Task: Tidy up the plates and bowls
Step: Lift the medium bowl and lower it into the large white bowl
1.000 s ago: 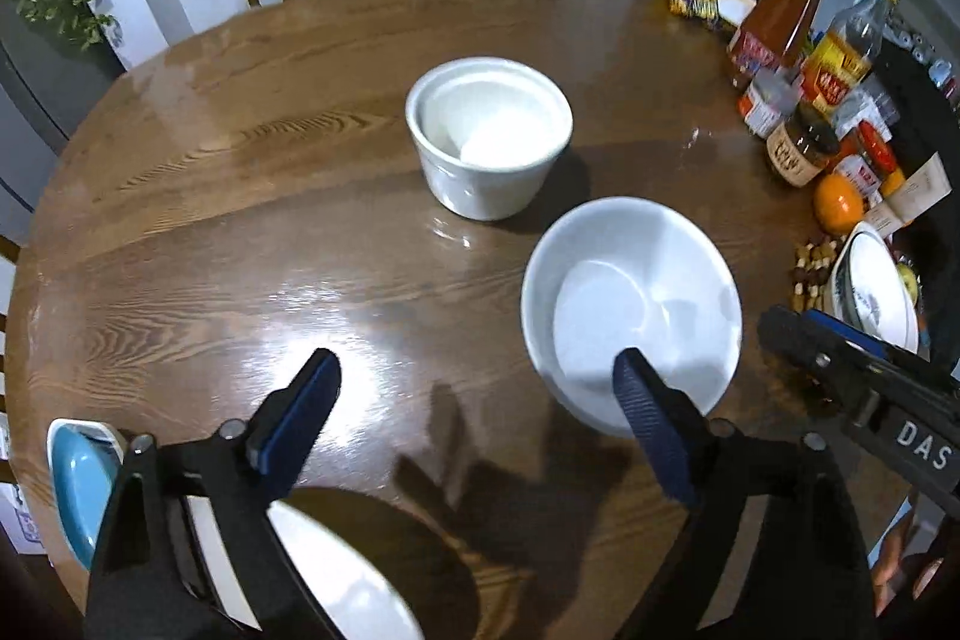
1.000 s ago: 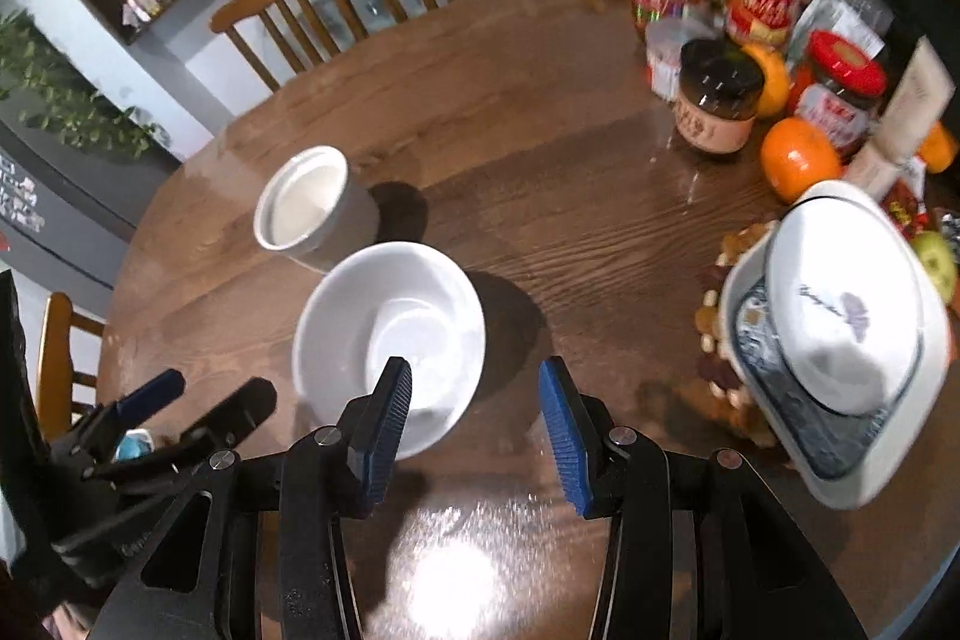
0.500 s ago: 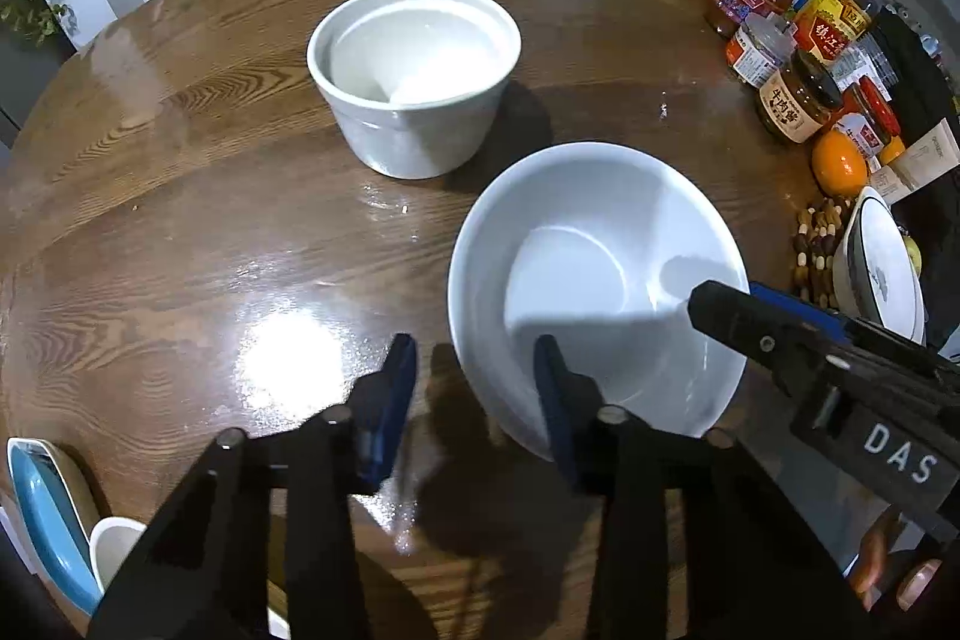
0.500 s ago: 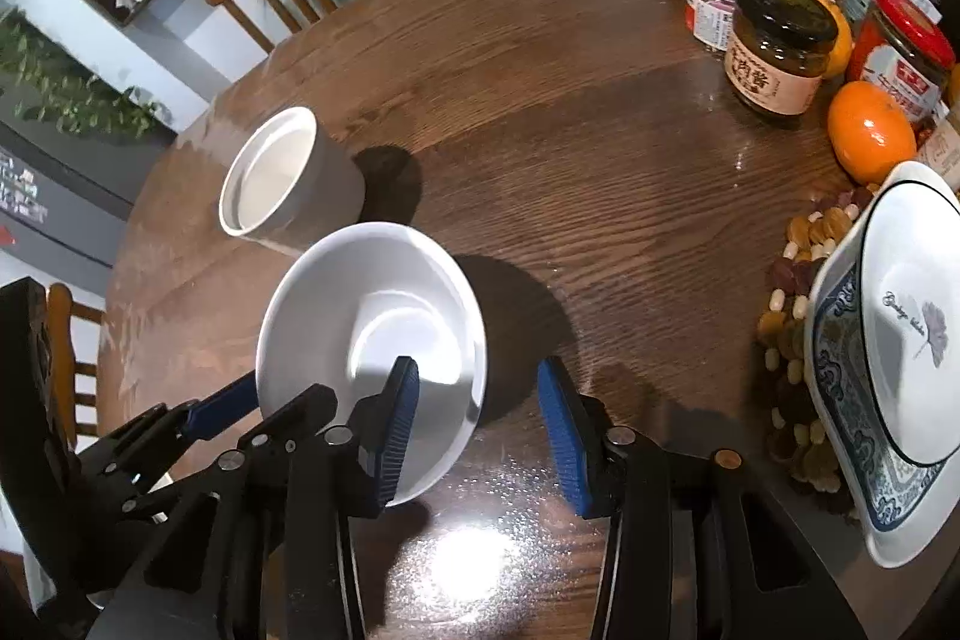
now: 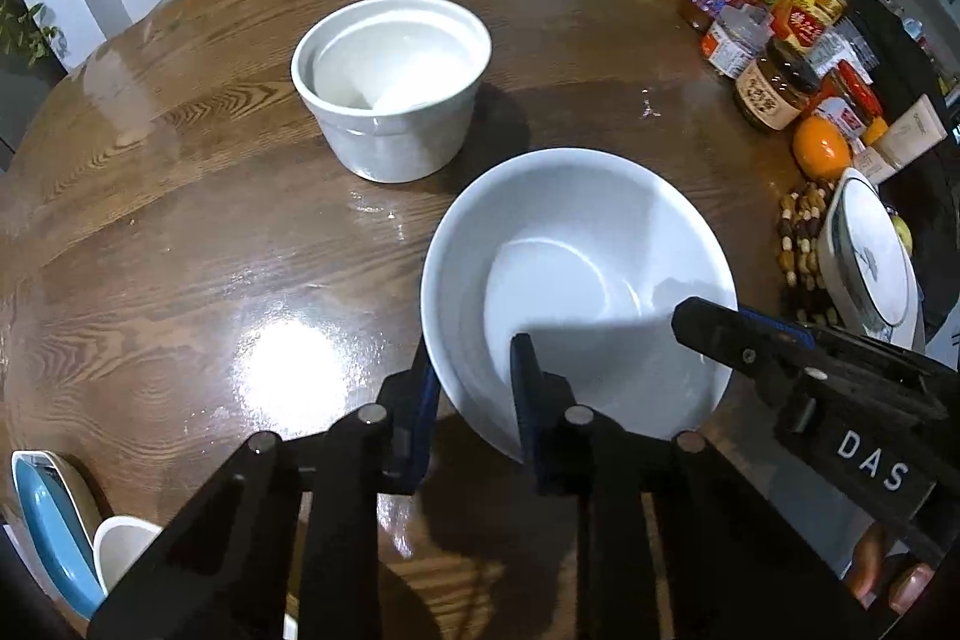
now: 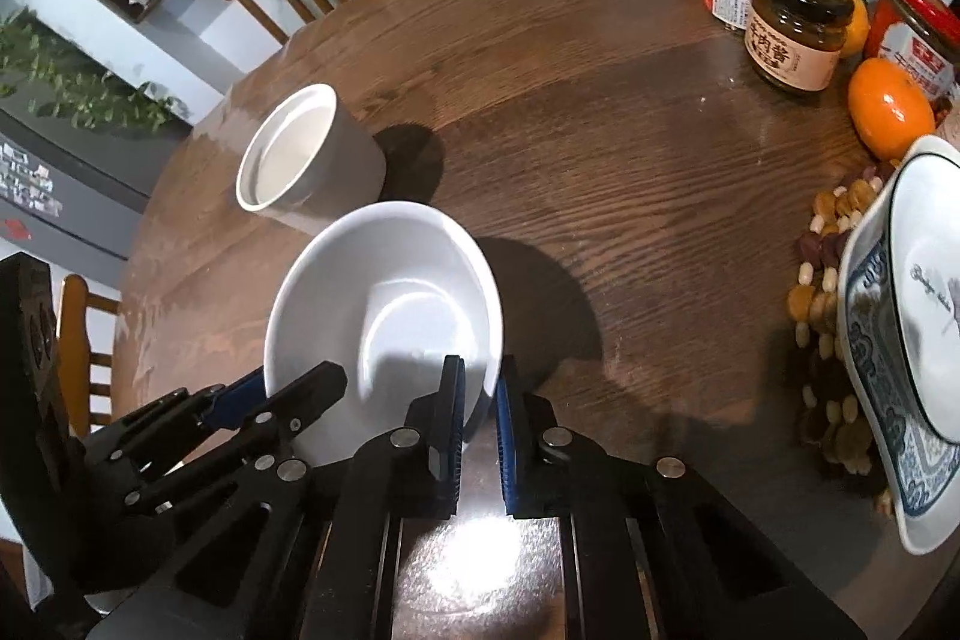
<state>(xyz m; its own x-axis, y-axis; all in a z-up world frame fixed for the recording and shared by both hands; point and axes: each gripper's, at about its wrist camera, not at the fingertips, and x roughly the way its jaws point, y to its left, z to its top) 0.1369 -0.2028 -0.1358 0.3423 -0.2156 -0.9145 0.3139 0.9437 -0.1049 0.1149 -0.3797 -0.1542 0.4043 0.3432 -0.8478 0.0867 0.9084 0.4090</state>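
Item: white bowl [image 5: 576,280], near bench [image 5: 180,232] edge. My left gripper [image 5: 474,382] closing on its rim, now straddled; right gripper [image 6: 478,400] has pinched opposite rim. Ready for lifting.

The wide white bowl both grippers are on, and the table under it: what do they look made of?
Wide white bowl: probably glazed ceramic or porcelain; smooth, opaque, with soft glossy highlights and a thick rounded rim. Melamine can't be ruled out.
Table: wood or wood veneer under a glossy varnish; clear grain lines and a bright lamp reflection.
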